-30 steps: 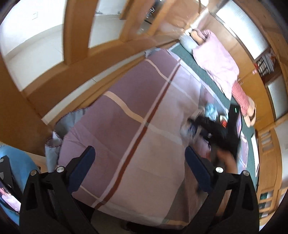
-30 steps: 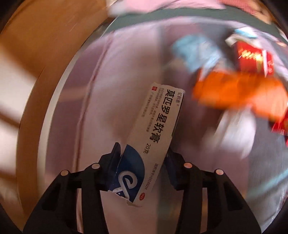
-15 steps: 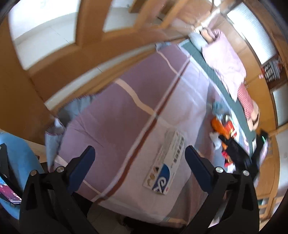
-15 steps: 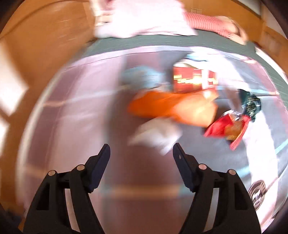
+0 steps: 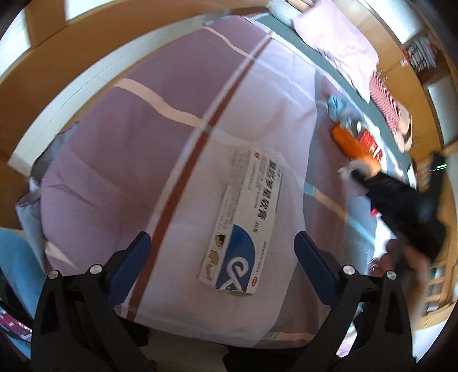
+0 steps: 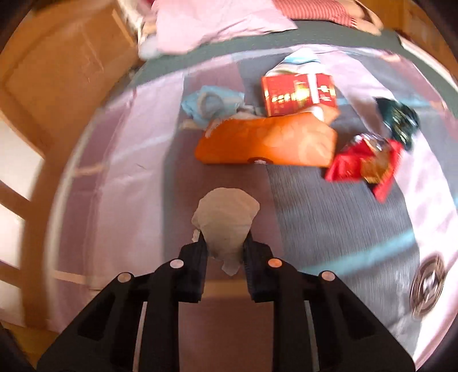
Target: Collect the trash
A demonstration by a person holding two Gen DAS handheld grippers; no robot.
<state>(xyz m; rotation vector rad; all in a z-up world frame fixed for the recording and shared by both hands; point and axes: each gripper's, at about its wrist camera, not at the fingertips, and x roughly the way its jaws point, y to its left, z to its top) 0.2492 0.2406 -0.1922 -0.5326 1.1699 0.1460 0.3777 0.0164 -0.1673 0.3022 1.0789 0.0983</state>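
Note:
My right gripper (image 6: 224, 243) is shut on a crumpled white tissue (image 6: 226, 223) above the purple bedsheet. Ahead of it lie an orange packet (image 6: 266, 143), a red box (image 6: 297, 93), a blue wad (image 6: 210, 104), a red wrapper (image 6: 363, 163) and a dark green wrapper (image 6: 399, 120). My left gripper (image 5: 221, 251) is open and empty, with a white and blue ointment box (image 5: 246, 217) lying flat on the sheet between its fingers. The right gripper shows as a dark blur in the left wrist view (image 5: 400, 206).
The bed (image 5: 128, 143) has a wooden frame and wooden walls around it. A pink pillow (image 6: 211, 23) and a striped cloth (image 6: 315, 8) lie at the far end. A light blue object (image 5: 17, 257) stands beside the bed's near left corner.
The right gripper let go of the ointment box onto the sheet, moved toward the trash pile and closed on the white tissue. The left gripper moved closer over the box.

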